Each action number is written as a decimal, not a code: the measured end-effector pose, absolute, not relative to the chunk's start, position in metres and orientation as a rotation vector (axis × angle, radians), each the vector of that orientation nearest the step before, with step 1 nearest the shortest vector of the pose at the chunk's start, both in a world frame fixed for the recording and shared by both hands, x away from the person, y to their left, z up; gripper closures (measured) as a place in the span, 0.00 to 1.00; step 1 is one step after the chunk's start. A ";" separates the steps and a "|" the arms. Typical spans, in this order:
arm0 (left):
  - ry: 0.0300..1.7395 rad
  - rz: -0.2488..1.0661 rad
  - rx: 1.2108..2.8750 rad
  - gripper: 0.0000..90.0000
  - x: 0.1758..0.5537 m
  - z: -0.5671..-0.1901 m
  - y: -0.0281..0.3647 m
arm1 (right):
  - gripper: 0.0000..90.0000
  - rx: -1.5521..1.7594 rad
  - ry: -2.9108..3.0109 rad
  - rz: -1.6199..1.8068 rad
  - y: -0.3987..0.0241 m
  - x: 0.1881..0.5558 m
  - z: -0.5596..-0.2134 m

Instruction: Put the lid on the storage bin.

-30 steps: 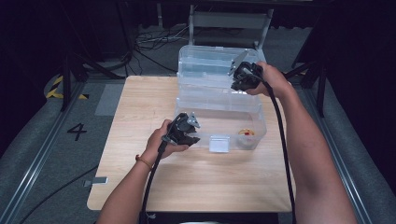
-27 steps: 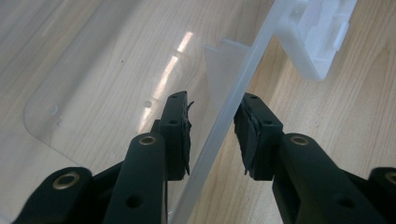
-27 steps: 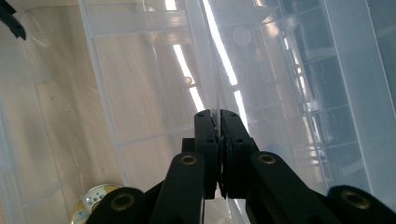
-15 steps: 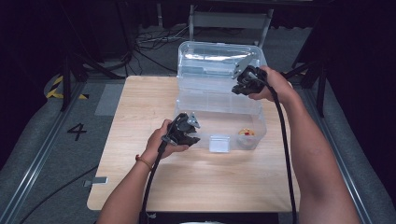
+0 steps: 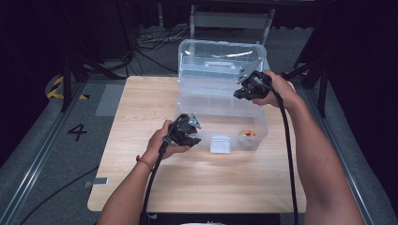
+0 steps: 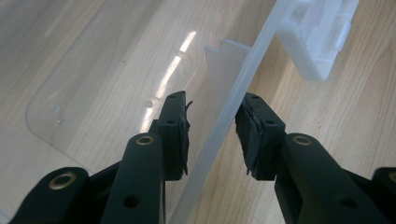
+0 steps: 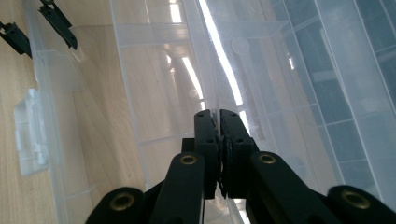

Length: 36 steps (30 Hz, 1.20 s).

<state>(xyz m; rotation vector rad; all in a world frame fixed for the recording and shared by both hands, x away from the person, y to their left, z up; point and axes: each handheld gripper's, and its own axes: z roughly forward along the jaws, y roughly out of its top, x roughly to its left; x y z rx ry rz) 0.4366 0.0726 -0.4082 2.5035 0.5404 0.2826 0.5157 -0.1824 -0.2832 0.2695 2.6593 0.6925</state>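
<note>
The left gripper [image 5: 189, 136] sits nearest, by the front left corner of the clear plastic storage box [image 5: 220, 112], which stands toward the far right of the light wooden desk [image 5: 141, 178]. In the left gripper view its 2 black jaws are spread and straddle the box's front wall [image 6: 219, 135], 1 jaw inside and 1 outside; the inner pad stands off the wall, and whether the outer one touches it I cannot tell. A white latch [image 5: 220, 144] sits at the middle of that front wall, and a small orange-and-yellow object [image 5: 247, 133] lies inside the box near its front right corner.

Farther back, the right gripper [image 5: 240, 92] is over the box's rear right part, at the foot of the raised clear lid [image 5: 220, 58]. In the right gripper view its jaws are pressed together, nothing visible between them, pointing into the box along a clear rib [image 7: 210, 60].
</note>
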 end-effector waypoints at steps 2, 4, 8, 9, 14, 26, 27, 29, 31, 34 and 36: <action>0.541 0.286 2.503 0.71 0.436 -0.408 0.073 | 0.97 0.272 2.658 0.703 -0.183 0.515 -0.284; 0.536 0.287 2.505 0.71 0.436 -0.408 0.072 | 0.97 0.267 2.651 0.700 -0.183 0.512 -0.285; 0.525 0.296 2.514 0.71 0.436 -0.408 0.072 | 0.97 0.267 2.646 0.694 -0.183 0.509 -0.285; 0.524 0.297 2.515 0.71 0.436 -0.408 0.072 | 0.97 0.262 2.646 0.691 -0.183 0.507 -0.286; 0.523 0.300 2.517 0.71 0.436 -0.408 0.072 | 0.96 0.254 2.644 0.700 -0.184 0.504 -0.287; 0.481 0.356 2.514 0.70 0.432 -0.409 0.071 | 0.95 0.239 2.648 0.712 -0.186 0.496 -0.289; 0.474 0.359 2.508 0.71 0.432 -0.408 0.072 | 0.95 0.238 2.648 0.716 -0.186 0.496 -0.290; 0.463 0.356 2.486 0.74 0.430 -0.405 0.074 | 0.95 0.241 2.648 0.725 -0.187 0.495 -0.290; 0.444 0.360 2.475 0.75 0.429 -0.402 0.076 | 0.94 0.248 2.648 0.741 -0.188 0.495 -0.291; 0.446 0.369 2.473 0.77 0.428 -0.401 0.079 | 0.94 0.255 2.643 0.759 -0.189 0.494 -0.292; 0.442 0.367 2.470 0.77 0.428 -0.400 0.079 | 0.94 0.254 2.645 0.763 -0.189 0.493 -0.293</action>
